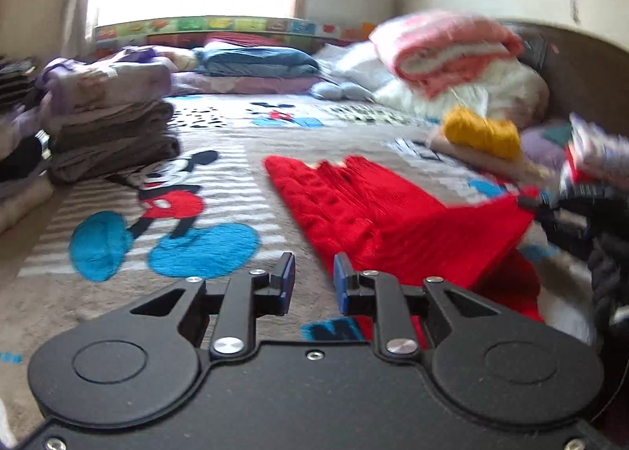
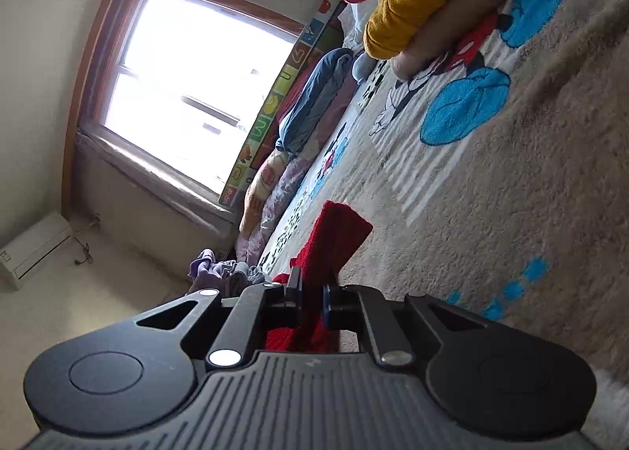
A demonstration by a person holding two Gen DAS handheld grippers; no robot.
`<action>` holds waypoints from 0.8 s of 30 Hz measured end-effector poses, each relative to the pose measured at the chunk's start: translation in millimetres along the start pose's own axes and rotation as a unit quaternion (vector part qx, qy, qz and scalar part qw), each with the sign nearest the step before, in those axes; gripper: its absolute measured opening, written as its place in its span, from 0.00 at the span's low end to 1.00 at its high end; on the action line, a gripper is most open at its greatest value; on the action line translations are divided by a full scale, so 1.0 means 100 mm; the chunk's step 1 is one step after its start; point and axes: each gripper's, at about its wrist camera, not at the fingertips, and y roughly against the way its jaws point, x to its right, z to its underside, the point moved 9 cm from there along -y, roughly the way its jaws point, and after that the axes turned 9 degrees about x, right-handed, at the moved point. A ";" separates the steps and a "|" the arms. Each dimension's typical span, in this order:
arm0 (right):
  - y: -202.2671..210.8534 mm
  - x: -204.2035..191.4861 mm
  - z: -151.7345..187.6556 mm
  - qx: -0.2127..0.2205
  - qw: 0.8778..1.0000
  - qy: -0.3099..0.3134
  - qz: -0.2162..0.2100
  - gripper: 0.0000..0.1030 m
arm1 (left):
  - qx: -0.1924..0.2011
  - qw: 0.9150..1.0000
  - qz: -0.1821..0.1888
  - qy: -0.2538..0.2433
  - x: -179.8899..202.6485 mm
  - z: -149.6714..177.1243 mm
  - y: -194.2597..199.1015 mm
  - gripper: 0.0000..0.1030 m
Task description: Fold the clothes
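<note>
The right claw [image 2: 311, 290] pinches an edge of the red knit sweater [image 1: 377, 214], lifting it off the bed's [image 1: 236, 159] blanket mid-bed; the left claw [image 1: 313, 280] hovers spread, empty. One thin pinch may slip, dropping the fold crooked.
</note>
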 end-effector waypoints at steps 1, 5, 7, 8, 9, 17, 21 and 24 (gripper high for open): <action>0.00 0.00 0.00 0.000 1.000 0.000 -0.001 0.11 | -0.002 1.000 0.007 -0.012 0.08 0.02 -0.03 0.18; 0.01 0.02 0.03 -0.006 1.000 0.002 -0.001 0.11 | -0.037 0.997 0.032 -0.062 0.31 0.18 -0.20 0.18; 0.00 0.03 0.03 -0.008 1.000 0.002 0.001 0.11 | -0.069 0.993 0.041 -0.087 0.38 0.31 -0.32 0.18; 0.00 0.04 0.03 -0.009 1.000 0.002 0.002 0.11 | -0.085 0.990 0.046 -0.100 0.41 0.38 -0.38 0.18; -0.01 0.05 0.04 -0.011 1.000 0.003 0.004 0.11 | -0.075 0.993 0.045 -0.085 0.37 0.30 -0.39 0.18; -0.06 0.18 0.16 -0.023 1.000 0.006 0.002 0.11 | -0.020 1.000 -0.004 0.006 -0.11 -0.22 -0.84 0.18; -0.06 0.18 0.18 -0.028 1.000 0.003 -0.009 0.11 | -0.030 0.999 -0.020 -0.014 -0.25 -0.30 -1.34 0.18; -0.05 0.20 0.17 -0.026 1.000 -0.004 -0.015 0.11 | -0.037 0.998 -0.032 -0.029 -0.35 -0.35 -1.71 0.18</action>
